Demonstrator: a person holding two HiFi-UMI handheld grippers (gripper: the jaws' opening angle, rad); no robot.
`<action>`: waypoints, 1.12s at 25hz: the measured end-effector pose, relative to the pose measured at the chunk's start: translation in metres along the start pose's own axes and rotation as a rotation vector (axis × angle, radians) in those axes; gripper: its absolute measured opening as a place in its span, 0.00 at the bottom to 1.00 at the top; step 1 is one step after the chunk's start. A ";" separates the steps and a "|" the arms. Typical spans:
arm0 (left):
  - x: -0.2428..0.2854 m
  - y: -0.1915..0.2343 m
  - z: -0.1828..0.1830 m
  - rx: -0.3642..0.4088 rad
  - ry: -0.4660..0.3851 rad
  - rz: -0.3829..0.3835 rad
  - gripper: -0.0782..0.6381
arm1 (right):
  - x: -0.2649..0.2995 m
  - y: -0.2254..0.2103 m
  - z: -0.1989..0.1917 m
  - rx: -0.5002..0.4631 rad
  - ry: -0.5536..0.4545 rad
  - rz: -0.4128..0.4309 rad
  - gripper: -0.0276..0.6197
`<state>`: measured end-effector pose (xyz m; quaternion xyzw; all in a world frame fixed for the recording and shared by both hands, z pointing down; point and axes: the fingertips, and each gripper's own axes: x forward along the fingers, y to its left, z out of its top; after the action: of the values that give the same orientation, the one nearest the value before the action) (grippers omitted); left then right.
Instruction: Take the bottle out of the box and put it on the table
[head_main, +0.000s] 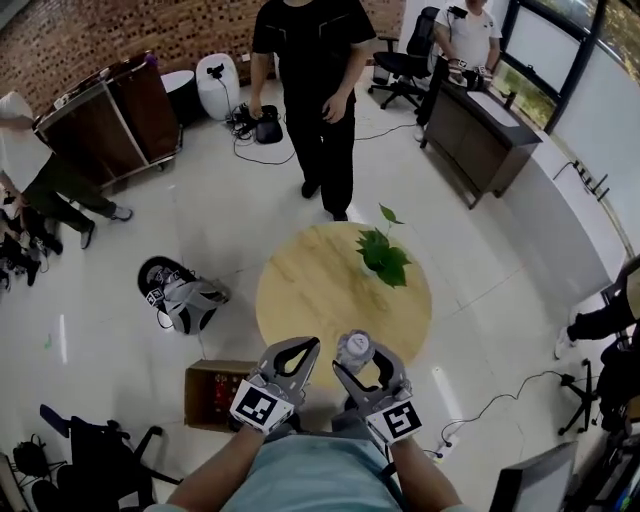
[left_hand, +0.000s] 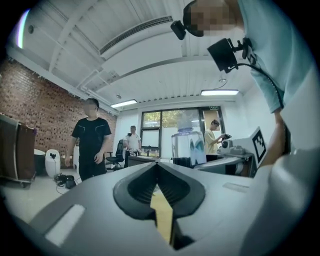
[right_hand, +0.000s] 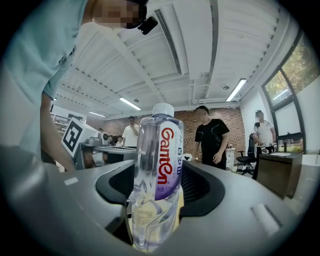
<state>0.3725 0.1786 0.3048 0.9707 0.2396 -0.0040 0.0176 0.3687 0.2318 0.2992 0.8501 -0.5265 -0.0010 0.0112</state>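
R hand-held gripper (head_main: 364, 361) is clamped on the bottle (right_hand: 157, 170) mid-body, upright between its pads, over the desk's (head_main: 310, 290) near edge. L hand-held gripper (left_hand: 157, 167), just beside R, is closed, empty. Box (head_main: 210, 395) is on the floor, below-left of L. I reckon the bottle's water-filled, moderate wt, thin plastic w/ slick label: grip at label band, firm, no crushing.

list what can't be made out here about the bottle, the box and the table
- box, head view: its contents are too small and dark to count; the left gripper covers its right end.
- bottle, head view: only the top shows; the right gripper hides the body.
- table, head view: both grippers hide the near edge, so whether the bottle is over it is unclear.
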 end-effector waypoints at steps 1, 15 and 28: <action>0.005 0.001 -0.001 -0.006 -0.002 0.014 0.12 | 0.001 -0.007 -0.006 -0.007 0.005 0.015 0.45; 0.035 0.017 -0.054 -0.088 0.147 0.133 0.12 | 0.035 -0.069 -0.142 0.039 0.075 0.112 0.44; 0.020 0.036 -0.088 -0.133 0.215 0.258 0.12 | 0.075 -0.073 -0.204 -0.039 0.075 0.162 0.45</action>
<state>0.4073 0.1590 0.3934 0.9849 0.1131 0.1182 0.0563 0.4706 0.2010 0.5021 0.8039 -0.5925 0.0215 0.0472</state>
